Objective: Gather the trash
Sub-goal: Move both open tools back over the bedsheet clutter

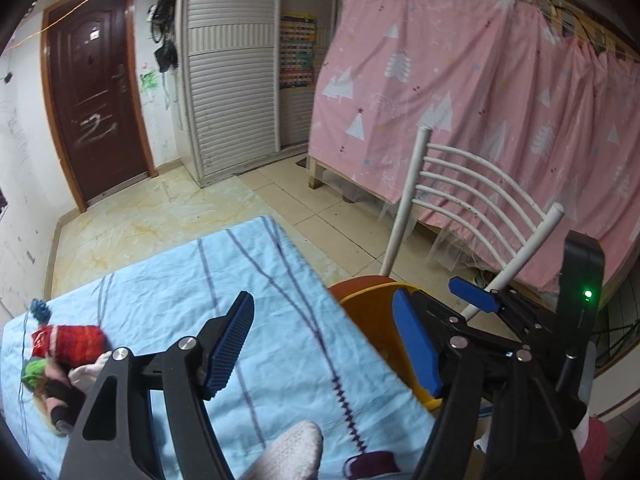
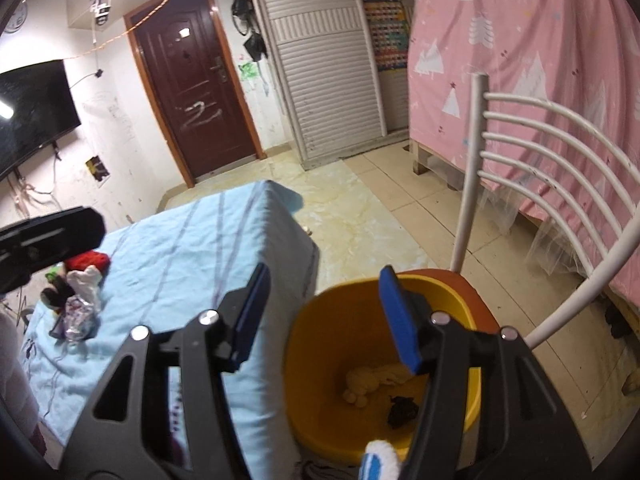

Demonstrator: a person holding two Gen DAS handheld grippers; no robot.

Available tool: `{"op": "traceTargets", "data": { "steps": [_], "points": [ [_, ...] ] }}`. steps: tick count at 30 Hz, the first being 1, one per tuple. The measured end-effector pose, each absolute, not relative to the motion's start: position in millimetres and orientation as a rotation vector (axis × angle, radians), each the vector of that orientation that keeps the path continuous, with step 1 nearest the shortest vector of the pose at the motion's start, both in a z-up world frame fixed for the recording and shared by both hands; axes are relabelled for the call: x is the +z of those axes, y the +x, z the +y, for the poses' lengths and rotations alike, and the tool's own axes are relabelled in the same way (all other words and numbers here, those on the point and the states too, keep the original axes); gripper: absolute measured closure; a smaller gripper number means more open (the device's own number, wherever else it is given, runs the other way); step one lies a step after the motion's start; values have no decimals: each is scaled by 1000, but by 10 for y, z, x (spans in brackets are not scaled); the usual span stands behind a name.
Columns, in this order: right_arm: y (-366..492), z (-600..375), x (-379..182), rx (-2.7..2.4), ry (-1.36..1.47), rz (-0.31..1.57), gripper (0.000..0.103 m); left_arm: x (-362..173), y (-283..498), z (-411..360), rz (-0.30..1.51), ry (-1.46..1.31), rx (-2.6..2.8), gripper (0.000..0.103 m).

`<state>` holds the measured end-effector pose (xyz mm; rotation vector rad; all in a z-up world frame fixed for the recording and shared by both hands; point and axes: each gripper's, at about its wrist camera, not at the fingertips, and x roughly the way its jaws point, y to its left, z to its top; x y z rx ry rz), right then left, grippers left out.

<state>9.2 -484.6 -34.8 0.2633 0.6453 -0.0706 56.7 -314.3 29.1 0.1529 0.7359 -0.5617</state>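
Observation:
A yellow bin (image 2: 308,364) stands on a chair seat beside the table; a pale crumpled wad (image 2: 366,384) and a dark scrap (image 2: 402,410) lie in it. The bin also shows in the left wrist view (image 1: 368,320). My right gripper (image 2: 326,320) is open and empty, over the bin's near rim. My left gripper (image 1: 324,344) is open and empty above the table's right edge. On the light blue tablecloth (image 1: 180,280) lies a pile of trash: a red knitted piece (image 1: 68,340), a green bit (image 1: 34,372), white scraps (image 2: 84,280) and a crumpled clear wrapper (image 2: 78,316).
A white metal chair (image 2: 520,152) holds the bin. A pink curtain (image 1: 480,100) covers a bed frame at right. A brown door (image 2: 196,92) and a white shuttered cabinet (image 2: 324,76) stand at the back. A TV (image 2: 32,112) hangs at left. A dark purple yarn bit (image 1: 372,462) lies on the cloth.

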Motion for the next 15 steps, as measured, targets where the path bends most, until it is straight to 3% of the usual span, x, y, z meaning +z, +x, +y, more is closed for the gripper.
{"op": "traceTargets", "data": {
  "steps": [3,15],
  "points": [
    [90,-4654,-262,-44,236,643,43,337,570,-2950,728,128,-532,39],
    [285,-3744,-104,101,143,679,41,471,645,-2077,697,47,-420,36]
  ]
}}
